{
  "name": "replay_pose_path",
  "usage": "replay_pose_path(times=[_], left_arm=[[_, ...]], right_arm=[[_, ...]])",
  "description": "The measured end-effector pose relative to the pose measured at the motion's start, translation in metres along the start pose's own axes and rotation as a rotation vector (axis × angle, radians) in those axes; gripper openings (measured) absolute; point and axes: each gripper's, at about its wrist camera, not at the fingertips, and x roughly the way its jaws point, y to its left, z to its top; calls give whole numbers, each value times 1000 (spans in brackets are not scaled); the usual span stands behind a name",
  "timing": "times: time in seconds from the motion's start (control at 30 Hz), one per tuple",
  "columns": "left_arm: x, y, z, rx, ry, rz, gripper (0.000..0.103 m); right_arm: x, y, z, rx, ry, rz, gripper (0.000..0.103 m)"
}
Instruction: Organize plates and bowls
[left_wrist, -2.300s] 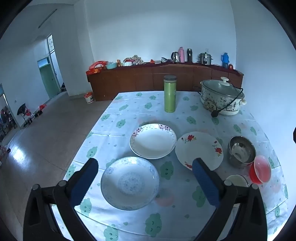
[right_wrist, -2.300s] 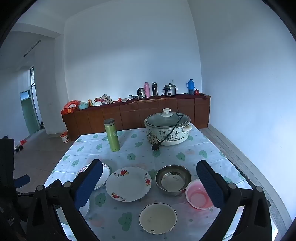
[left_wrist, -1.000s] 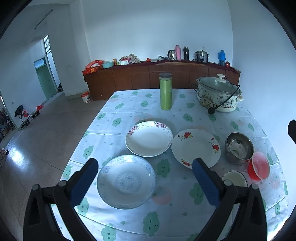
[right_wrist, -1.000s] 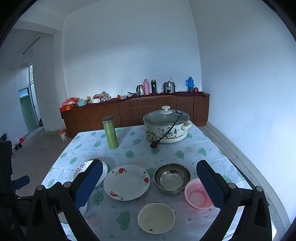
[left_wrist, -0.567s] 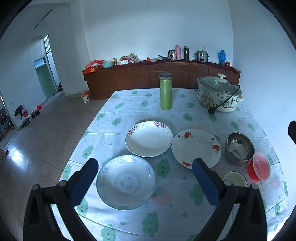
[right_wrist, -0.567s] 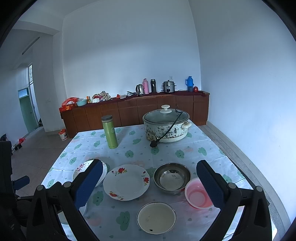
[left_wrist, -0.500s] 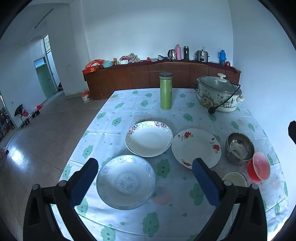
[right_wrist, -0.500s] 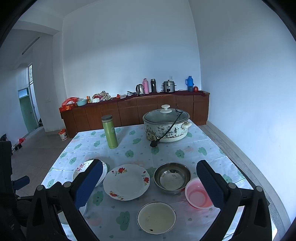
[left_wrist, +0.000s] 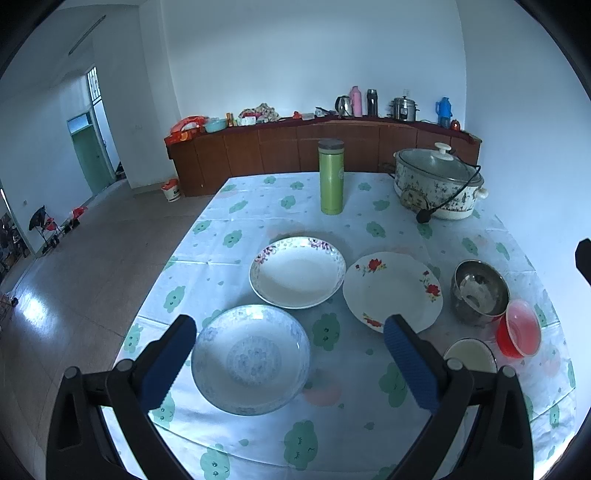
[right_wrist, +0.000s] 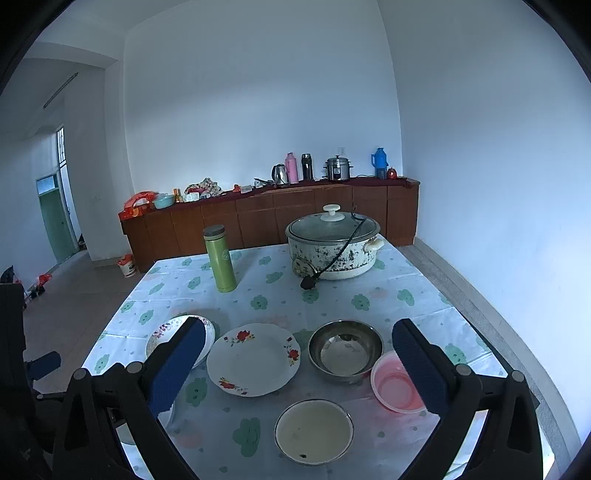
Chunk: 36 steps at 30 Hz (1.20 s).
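Observation:
A blue-patterned deep plate (left_wrist: 251, 356) lies nearest the front left of the table. Behind it sits a purple-rimmed plate (left_wrist: 297, 271) (right_wrist: 168, 330), and beside that a flat plate with red flowers (left_wrist: 392, 291) (right_wrist: 253, 359). To the right stand a steel bowl (left_wrist: 479, 291) (right_wrist: 345, 350), a red plastic bowl (left_wrist: 519, 333) (right_wrist: 395, 382) and a white enamel bowl (right_wrist: 314, 431) (left_wrist: 471, 360). My left gripper (left_wrist: 288, 338) hangs open above the front plates, holding nothing. My right gripper (right_wrist: 299, 345) is open and empty above the bowls.
A green flask (left_wrist: 331, 181) (right_wrist: 220, 258) and a lidded cooker pot (left_wrist: 436, 184) (right_wrist: 334, 245) with its cord and plug stand on the far half of the cloud-print tablecloth (left_wrist: 332, 435). A brown sideboard (right_wrist: 273, 210) lines the back wall.
Both views rose and drew back slightly up to about a second ago; since then nothing has visibly moved. Both grippers stay open.

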Motion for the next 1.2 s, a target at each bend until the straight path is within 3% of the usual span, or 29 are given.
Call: replay_pose_path(times=[0.67,0.9,1.0,1.2], left_arm=[[17,-1,-9,6,46,-4,103],[41,4,-42,67,98,-13,103],[50,15,-53,50,136,-6,103],[60,41,-59,10,140,57,103]], right_arm=[[12,2,-1,-1,44,8,102],[41,2,-23,-31,148,23,102],[52,6,-32,-63,190,28,102],[69,20,-43,-111,254,103,102]])
